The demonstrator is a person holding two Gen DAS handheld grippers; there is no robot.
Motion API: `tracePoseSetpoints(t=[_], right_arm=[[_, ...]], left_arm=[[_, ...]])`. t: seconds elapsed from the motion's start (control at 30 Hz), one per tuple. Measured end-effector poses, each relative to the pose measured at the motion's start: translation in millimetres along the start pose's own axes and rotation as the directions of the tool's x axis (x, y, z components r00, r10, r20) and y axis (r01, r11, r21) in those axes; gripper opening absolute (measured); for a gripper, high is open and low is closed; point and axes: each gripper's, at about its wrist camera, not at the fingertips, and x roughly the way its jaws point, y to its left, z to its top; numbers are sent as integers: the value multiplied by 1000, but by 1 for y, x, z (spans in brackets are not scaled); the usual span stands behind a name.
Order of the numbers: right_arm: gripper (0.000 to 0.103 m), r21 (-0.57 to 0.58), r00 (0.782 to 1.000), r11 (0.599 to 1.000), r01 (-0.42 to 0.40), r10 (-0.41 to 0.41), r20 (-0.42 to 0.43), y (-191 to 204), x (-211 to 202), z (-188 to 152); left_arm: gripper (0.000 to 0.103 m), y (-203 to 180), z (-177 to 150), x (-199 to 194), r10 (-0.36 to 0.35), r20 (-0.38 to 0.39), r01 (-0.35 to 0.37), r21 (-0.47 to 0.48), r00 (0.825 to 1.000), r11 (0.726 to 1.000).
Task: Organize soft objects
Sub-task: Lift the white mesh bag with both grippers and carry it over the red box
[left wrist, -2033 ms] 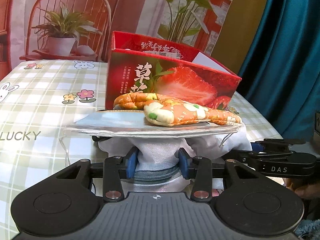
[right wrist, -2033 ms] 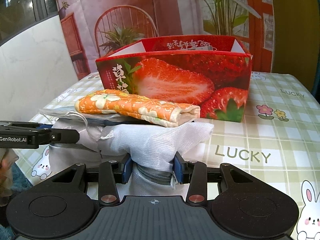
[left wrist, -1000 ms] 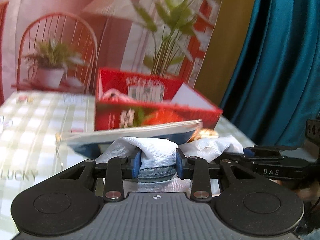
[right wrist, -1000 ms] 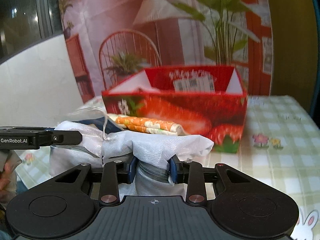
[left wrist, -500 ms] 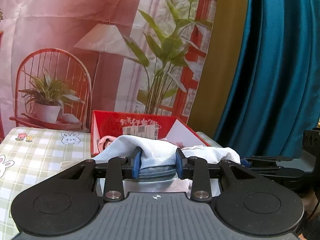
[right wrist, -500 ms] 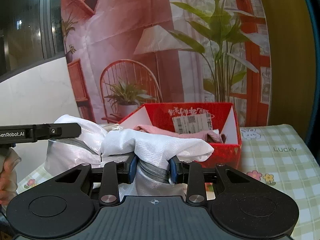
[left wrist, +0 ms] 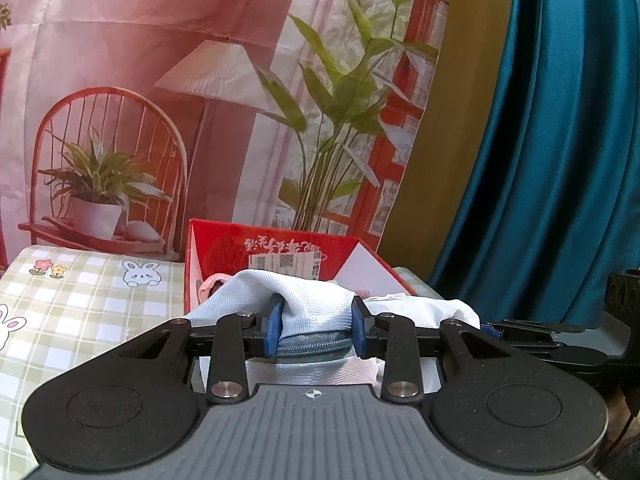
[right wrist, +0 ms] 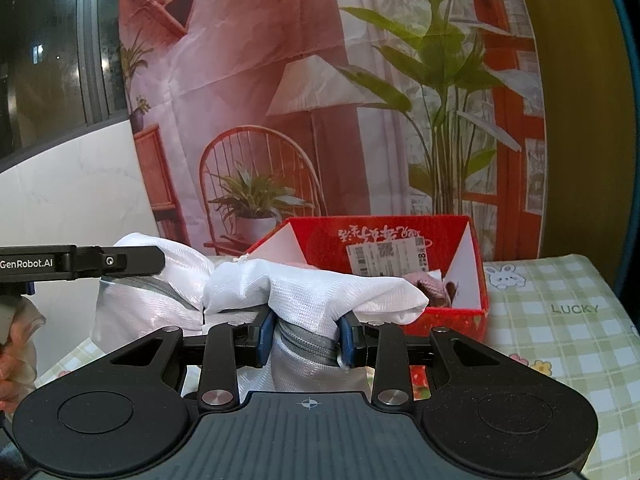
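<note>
White mesh zippered laundry bag [left wrist: 320,300]: now raised off the green checked tablecloth [left wrist: 80,312] it lay on two seconds ago, held level with the rim of the red strawberry-print cardboard box [right wrist: 400,236]. Left gripper [left wrist: 316,330] and right gripper [right wrist: 306,338] both clamp its bunched zipper edge. Floral cloth formerly on top: out of view; transfer into box judged next.

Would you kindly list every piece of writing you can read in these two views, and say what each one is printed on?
"GenRobot.AI": on the side of the left gripper, seen from the right wrist.
"LUCKY": on the checked tablecloth.
White Chinese script: inside the red box's back wall; too stylised to read.
Shipping label on that wall: barcodes and print too small, only a sideways "8" at its edge.
</note>
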Motion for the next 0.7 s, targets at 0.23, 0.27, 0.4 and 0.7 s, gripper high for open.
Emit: tracePoseSetpoints(t=[0.23,0.27,0.4,0.7], right_arm=[[30,-2,1000,1000,6,-6,-5,1,1,1],[30,-6,1000,1000,6,-6,-4,1,1,2],[30,-23,1000,1000,-6,7,14,3,-1,13],[30,-69,990,997,-36,45,135,6,-13,72]], left_arm=[[36,1,3,3,-1,-1,1,-6,1000,1000],[36,2,4,3,-1,1,1,-6,1000,1000],[36,3,18,-3,-7,25,8,-20,1000,1000],[36,-11,72,-15,-15,151,6,56,988,998]])
